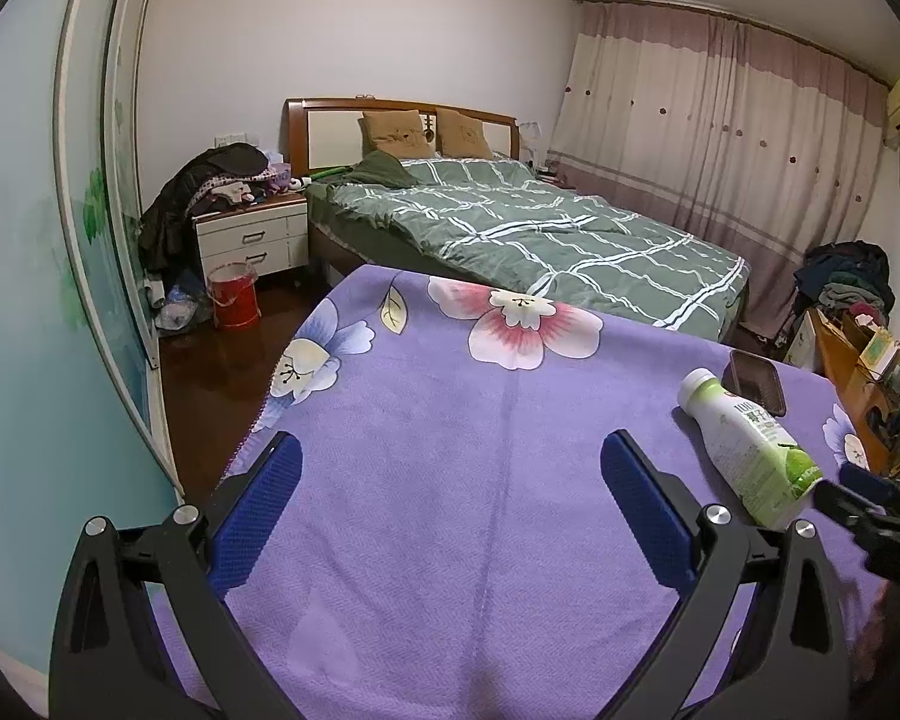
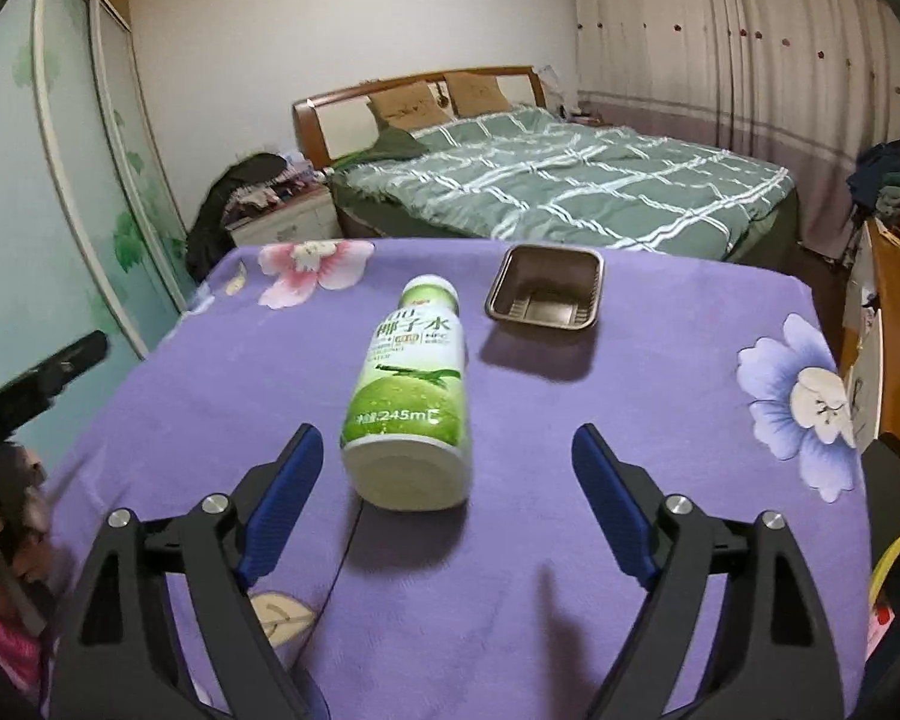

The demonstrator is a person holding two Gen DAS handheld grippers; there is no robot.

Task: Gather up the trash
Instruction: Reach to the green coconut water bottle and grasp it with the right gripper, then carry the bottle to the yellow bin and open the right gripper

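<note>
Your right gripper has its fingers spread wide, holding nothing, with the bottle lying on its side at the centre of the frame, its base just ahead of them. The brown tray sits just beyond it, upper centre, on the purple-covered surface. Your left gripper is also spread wide over bare cloth; there the bottle lies at the right edge
</note>
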